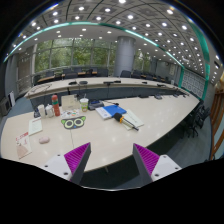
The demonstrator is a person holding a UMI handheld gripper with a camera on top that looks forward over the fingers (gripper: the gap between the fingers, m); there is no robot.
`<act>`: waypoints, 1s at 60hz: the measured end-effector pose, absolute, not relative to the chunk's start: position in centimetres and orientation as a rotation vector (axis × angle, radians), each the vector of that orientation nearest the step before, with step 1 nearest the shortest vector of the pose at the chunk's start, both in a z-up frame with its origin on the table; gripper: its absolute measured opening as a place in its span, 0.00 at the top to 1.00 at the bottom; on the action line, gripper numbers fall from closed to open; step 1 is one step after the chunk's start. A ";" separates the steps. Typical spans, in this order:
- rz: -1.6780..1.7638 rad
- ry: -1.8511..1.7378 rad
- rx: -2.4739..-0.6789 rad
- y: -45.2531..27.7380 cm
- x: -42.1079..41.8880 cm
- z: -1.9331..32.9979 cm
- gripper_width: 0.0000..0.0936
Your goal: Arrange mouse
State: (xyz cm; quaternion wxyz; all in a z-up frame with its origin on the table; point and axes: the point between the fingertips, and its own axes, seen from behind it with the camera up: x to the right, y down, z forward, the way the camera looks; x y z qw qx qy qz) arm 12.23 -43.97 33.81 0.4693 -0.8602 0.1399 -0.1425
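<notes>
My gripper (111,150) is open and empty, its two fingers with magenta pads (76,155) spread wide above the near edge of a large white table (110,135). I cannot pick out a mouse among the small things on the table. A small pink object (43,140) lies to the left, beyond the left finger. Nothing stands between the fingers.
Farther back on the table are a pair of tape rolls (72,122), a blue item with papers (113,111), cups and small containers (47,109) and a sheet at the left edge (22,146). Office chairs (196,120) stand at the right. More desks stand behind.
</notes>
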 end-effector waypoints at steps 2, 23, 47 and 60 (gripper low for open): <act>-0.345 0.336 -2.118 -44.0 12.0 33.4 0.09; -0.210 0.180 -2.259 -39.1 0.5 17.1 0.09; 0.023 -0.053 -2.236 -22.4 -22.3 3.1 0.09; -0.007 -0.052 -2.241 -14.9 -25.9 -0.1 0.09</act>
